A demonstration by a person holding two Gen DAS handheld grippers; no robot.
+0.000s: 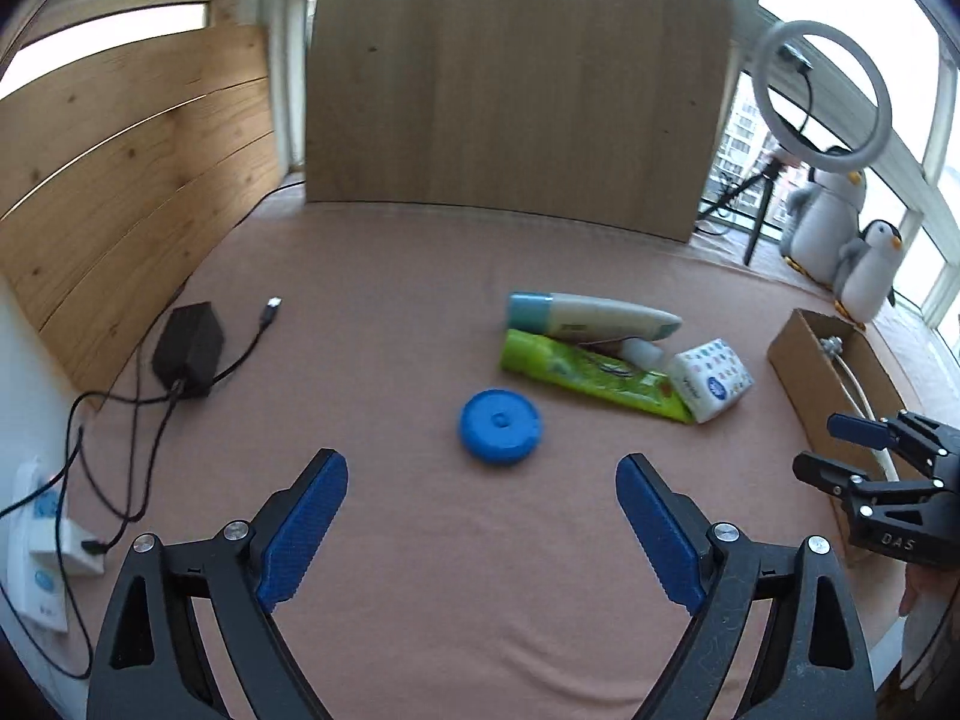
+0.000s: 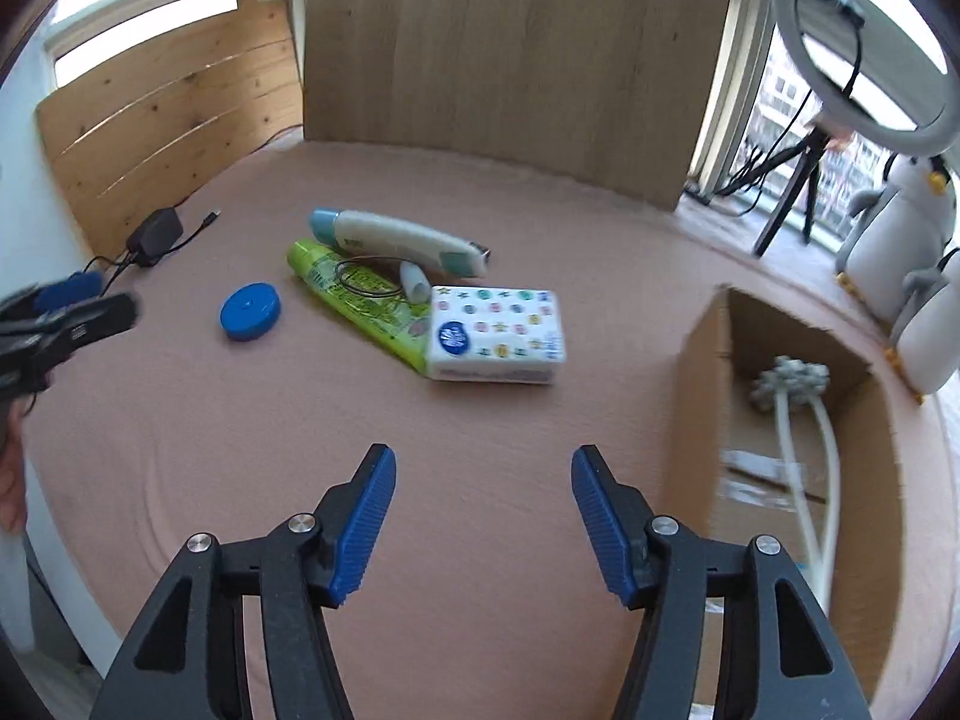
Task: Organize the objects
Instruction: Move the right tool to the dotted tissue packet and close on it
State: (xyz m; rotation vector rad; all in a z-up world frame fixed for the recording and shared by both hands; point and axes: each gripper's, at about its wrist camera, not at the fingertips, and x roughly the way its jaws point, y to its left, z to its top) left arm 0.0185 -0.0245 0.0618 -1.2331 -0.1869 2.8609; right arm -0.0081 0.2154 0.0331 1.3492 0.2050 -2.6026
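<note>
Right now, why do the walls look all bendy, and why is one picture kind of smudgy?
In both wrist views the fisheye lens curves the wooden boards and darkens the corners. In the right wrist view the cardboard box and tissue pack are smeared by motion blur; the left wrist view is sharper, with the blue lid crisp. The windows are washed out white in both.

Blue disc [image 1: 501, 427] flat nr tubes [image 1: 591, 371], prob. touching
</note>
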